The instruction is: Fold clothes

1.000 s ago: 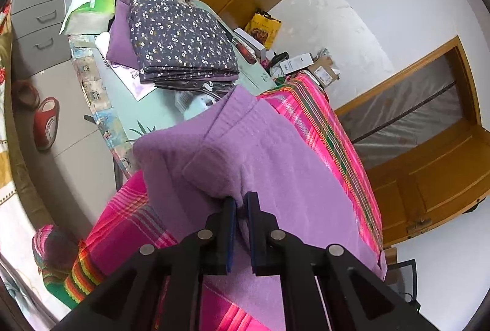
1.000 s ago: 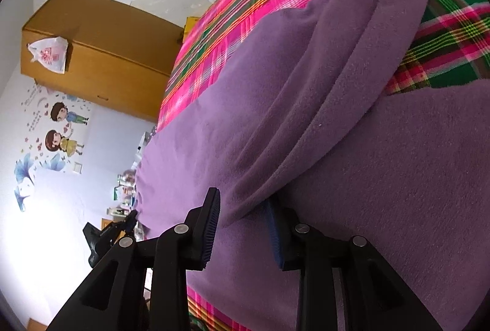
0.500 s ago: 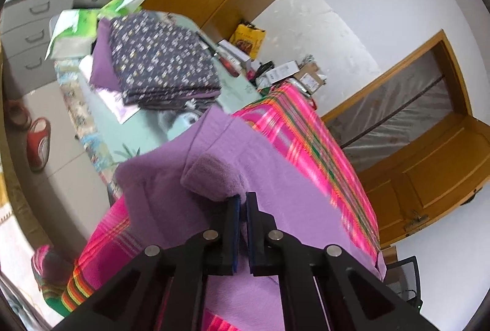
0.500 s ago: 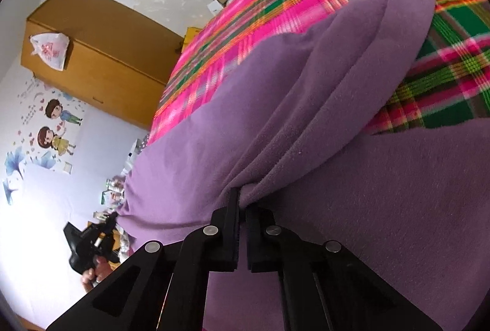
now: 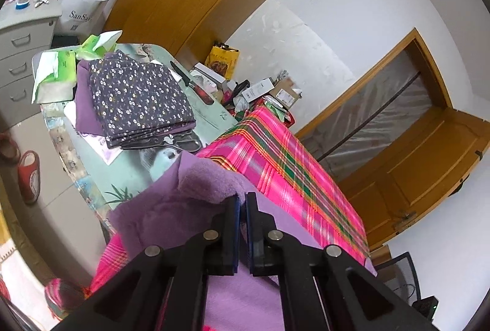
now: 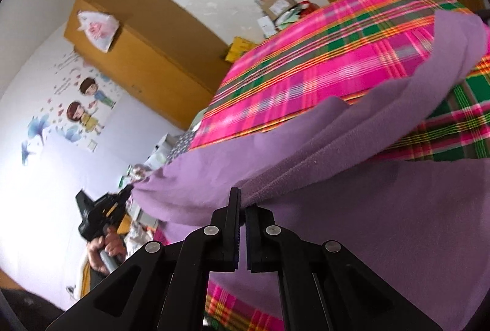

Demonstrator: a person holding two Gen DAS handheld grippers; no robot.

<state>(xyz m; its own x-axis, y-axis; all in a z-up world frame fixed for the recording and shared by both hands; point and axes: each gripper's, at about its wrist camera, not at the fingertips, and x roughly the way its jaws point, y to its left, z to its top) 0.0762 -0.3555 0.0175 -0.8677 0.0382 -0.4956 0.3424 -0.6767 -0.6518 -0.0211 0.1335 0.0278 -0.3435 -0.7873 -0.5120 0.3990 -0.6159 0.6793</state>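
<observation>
Two black hand-held grippers pinch one soft, fleecy purple garment [image 5: 196, 202] over a bed spread with a pink-and-green plaid sheet [image 5: 284, 165]. Left hand-held gripper [image 5: 242, 202] is clamped on a bunched, fuzzy corner; right hand-held gripper [image 6: 242, 202] is clamped on a long folded edge. Past the bed's end, a tabletop [image 5: 211, 116] holds a flat stack of flowered cloth [image 5: 137, 98]. Plaid sheet beyond the garment lies bare.
</observation>
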